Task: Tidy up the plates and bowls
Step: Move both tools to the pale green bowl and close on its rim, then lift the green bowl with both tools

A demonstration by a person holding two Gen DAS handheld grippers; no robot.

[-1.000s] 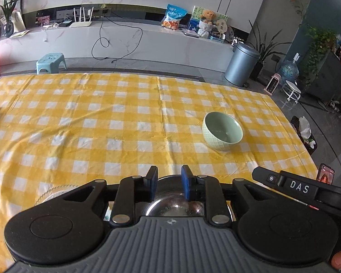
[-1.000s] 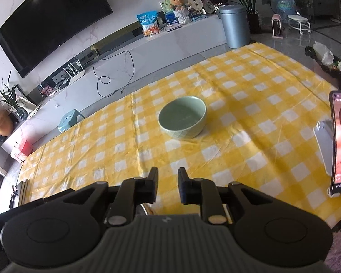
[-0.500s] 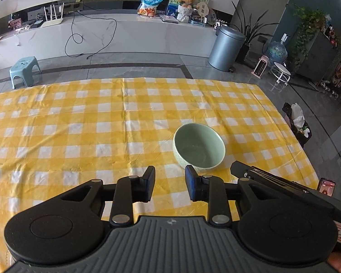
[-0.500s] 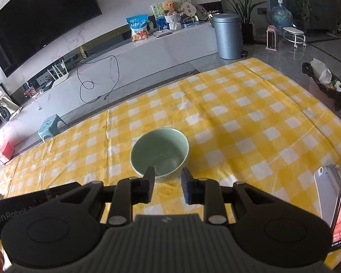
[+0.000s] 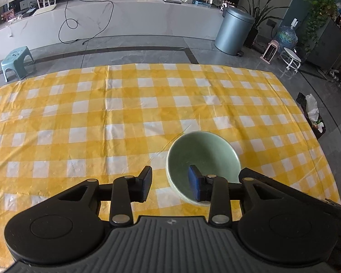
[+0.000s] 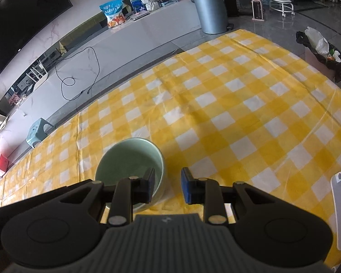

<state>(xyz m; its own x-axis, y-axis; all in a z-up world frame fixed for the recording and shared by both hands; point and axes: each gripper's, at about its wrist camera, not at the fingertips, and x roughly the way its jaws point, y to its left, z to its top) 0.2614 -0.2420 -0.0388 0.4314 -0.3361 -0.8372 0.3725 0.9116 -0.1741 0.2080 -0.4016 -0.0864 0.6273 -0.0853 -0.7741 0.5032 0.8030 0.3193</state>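
A pale green bowl (image 5: 202,157) stands empty and upright on the yellow checked tablecloth (image 5: 102,118). My left gripper (image 5: 170,185) hangs over the bowl's left rim. One fingertip is over the inside and the other is outside; the jaws are opening and neither pad presses on the bowl. In the right wrist view the same bowl (image 6: 127,157) sits low and left of centre. My right gripper (image 6: 168,188) straddles its right rim with a gap between the pads, gripping nothing. Whether any pad touches the rim, I cannot tell.
A white phone stand (image 6: 339,204) stands at the table's right front. Beyond the far edge are a grey bin (image 5: 234,31), a blue stool (image 5: 17,62) and a low white cabinet (image 5: 116,16). A black rubbish bag (image 5: 311,116) sits off the table's right side.
Both grippers have moved forward and down to the green bowl, which now lies under their fingertips. Both pairs of jaws stand wider. The steel bowl under the left gripper has left view.
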